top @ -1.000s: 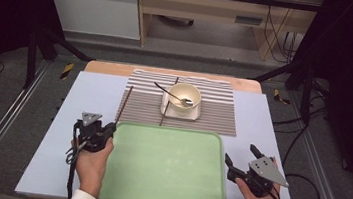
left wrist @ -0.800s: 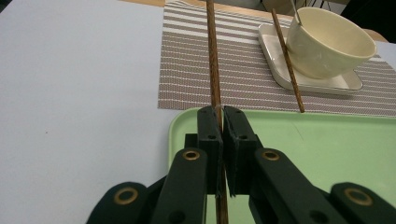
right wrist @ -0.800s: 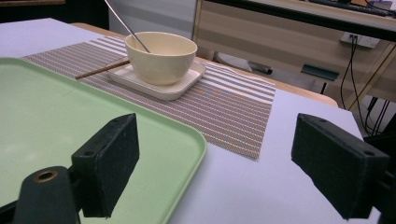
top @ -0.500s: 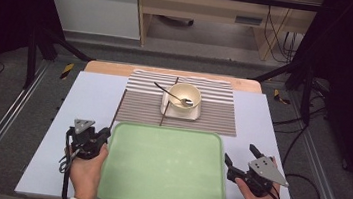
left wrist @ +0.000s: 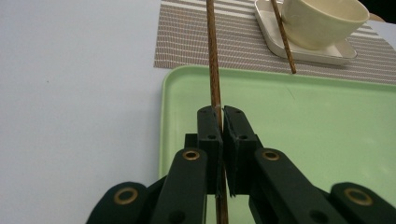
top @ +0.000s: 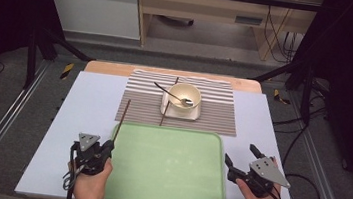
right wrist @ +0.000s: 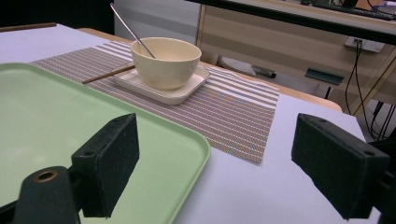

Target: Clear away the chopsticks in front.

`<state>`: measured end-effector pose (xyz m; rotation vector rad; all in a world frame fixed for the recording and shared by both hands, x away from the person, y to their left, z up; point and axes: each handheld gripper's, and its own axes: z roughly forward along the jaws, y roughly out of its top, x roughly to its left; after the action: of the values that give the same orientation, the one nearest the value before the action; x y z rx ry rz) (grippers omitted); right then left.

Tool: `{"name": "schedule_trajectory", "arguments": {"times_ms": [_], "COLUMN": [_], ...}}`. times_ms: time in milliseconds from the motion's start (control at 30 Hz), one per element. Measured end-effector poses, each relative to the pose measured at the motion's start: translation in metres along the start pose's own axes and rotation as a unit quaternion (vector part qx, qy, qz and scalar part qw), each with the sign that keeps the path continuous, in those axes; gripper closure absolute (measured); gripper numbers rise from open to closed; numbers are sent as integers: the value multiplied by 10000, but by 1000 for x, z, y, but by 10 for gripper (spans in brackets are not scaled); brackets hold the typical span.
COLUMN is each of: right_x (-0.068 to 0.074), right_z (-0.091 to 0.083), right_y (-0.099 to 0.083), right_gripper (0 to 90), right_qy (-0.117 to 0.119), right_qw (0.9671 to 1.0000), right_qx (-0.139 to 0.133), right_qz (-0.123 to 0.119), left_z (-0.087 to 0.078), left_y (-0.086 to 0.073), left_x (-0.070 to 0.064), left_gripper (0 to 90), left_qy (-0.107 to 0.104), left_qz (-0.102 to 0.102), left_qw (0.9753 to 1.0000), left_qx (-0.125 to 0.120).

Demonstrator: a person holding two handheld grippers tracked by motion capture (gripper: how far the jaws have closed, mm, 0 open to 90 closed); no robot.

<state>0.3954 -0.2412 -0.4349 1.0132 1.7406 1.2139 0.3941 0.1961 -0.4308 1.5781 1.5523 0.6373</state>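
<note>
The left gripper (left wrist: 219, 122) clenches a thin brown wooden chopstick (left wrist: 212, 56) over the pale green plastic tray (top: 169, 189). The right gripper (right wrist: 224, 168) hangs released. Next, I judge, lower the stick onto the tray and let go

Open green tray (top: 170, 179) surface lies bare between both hands. Beyond its far edge, a bowl (top: 184, 98) on a small plate (top: 194, 115), a second chopstick (top: 168, 102) and a striped mat (top: 218, 109) block the way.
</note>
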Motion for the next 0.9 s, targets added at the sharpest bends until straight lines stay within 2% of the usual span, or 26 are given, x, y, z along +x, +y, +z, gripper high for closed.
{"name": "schedule_trajectory", "arguments": {"times_ms": [167, 300, 633, 900], "right_x": [1, 0, -2, -2], "right_z": [1, 1, 0, 0], "right_y": [0, 0, -1, -1], "right_gripper": [151, 151, 148, 147], "right_qy": [1, -4, -37, -37], "right_qw": [10000, 10000, 10000, 10000], "right_qx": [29, 34, 29, 31], "right_qz": [-21, -16, 5, -2], "left_z": [-2, -5, -8, -7], "left_y": [-13, -24, -38, -42], "left_x": [1, 4, 9, 6], "left_gripper": [860, 860, 859, 860], "left_qy": [-7, -53, 6, 70], "left_qz": [-71, -240, -333, -272], "left_qw": [10000, 9997, 9994, 9996], "left_qx": [23, 34, 53, 66]}}
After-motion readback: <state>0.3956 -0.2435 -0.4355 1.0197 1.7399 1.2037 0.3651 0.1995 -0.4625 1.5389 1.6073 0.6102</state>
